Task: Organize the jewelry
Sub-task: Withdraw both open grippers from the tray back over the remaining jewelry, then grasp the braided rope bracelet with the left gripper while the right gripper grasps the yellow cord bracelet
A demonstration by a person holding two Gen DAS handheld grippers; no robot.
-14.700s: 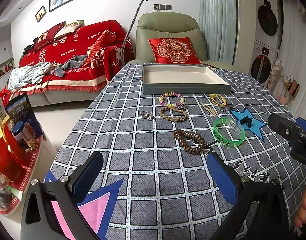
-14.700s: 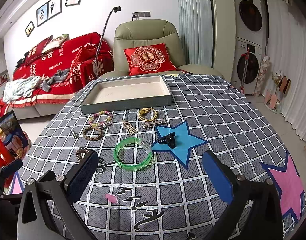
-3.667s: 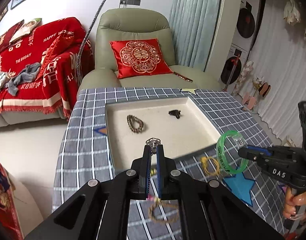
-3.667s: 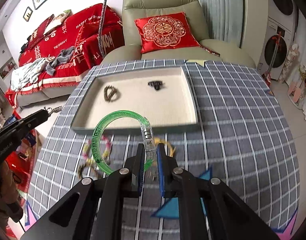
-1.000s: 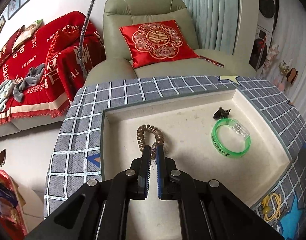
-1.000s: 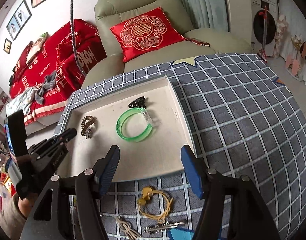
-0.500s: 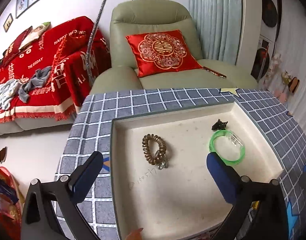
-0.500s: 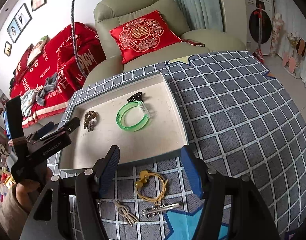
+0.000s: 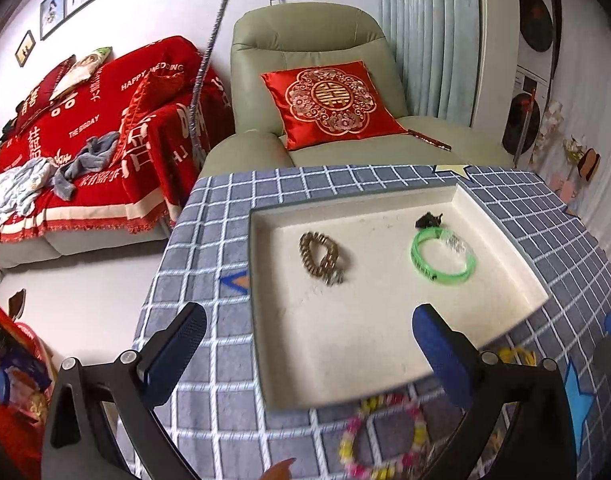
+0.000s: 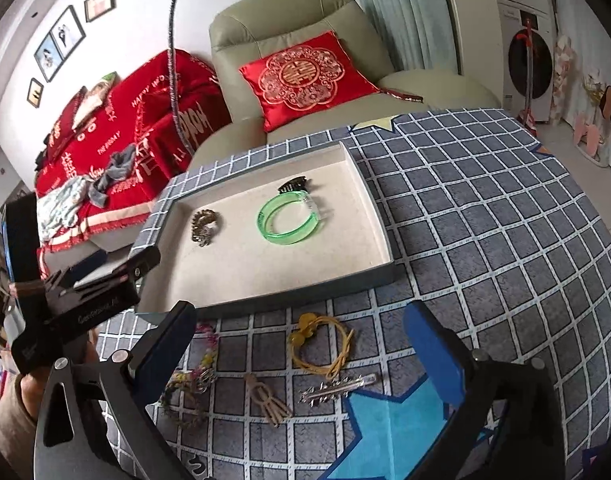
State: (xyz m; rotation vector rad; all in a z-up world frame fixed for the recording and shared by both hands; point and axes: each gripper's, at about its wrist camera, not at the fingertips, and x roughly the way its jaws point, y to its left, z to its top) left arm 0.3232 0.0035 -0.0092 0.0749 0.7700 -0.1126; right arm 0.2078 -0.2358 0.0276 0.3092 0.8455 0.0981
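**Jewelry half sorted: three pieces in the tray, the rest in front of it**

Jewelry lies in two groups around the tray (image 10: pixel 387 270). Inside it rest the brown bead bracelet (image 10: pixel 203 226), the green bangle (image 10: pixel 289 218) and, touching the bangle's far edge, the black hair clip (image 10: pixel 292 185), spread apart, probably so each stays easy to see. Just in front of the tray's near wall wait the yellow cord bracelet (image 10: pixel 321 346), a silver hair pin (image 10: pixel 337 390), a tan tassel (image 10: pixel 267 400) and the pastel bead bracelet (image 9: pixel 381 438). Both tools are empty with fingers spread wide: the left gripper (image 9: pixel 305 340) hangs over the tray's near-left corner, the right gripper (image 10: pixel 301 340) above the yellow cord, likely choosing the next piece. Underneath is a grey checked cloth (image 10: pixel 505 220); beyond the tray stand a green armchair (image 9: pixel 305 40) with a red cushion (image 9: pixel 333 104) and a red-draped sofa (image 9: pixel 85 120).
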